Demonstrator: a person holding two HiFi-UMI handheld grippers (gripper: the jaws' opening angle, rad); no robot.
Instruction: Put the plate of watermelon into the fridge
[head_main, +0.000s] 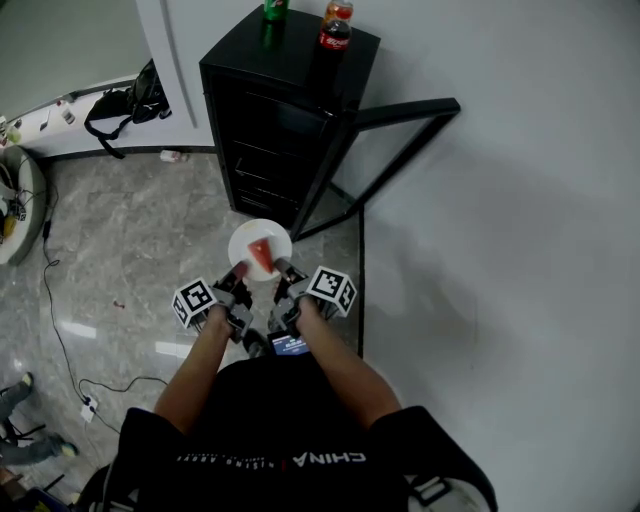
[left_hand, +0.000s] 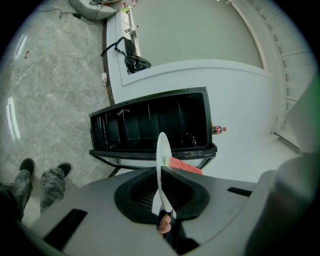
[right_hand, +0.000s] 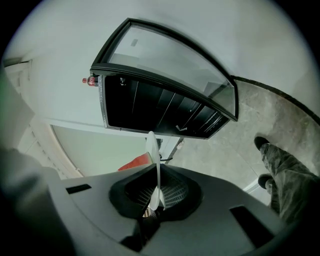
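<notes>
Left gripper (head_main: 238, 278) and right gripper (head_main: 287, 274) both pinch the thin round white plate (head_main: 244, 242), wedge of red watermelon (head_main: 261, 258) on top.

White round plate (head_main: 245, 240), red watermelon wedge (head_main: 261, 257) on it, held level, near black fridge (head_main: 280, 120), glass door (head_main: 400, 150) swung open

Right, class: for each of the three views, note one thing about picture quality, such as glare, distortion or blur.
Head view: bright glare streaks on the glossy floor, fridge interior nearly black. Left gripper view: fisheye bows the fridge, corners dark. Right gripper view: the fridge door curves, plate edge looks soft.
</notes>
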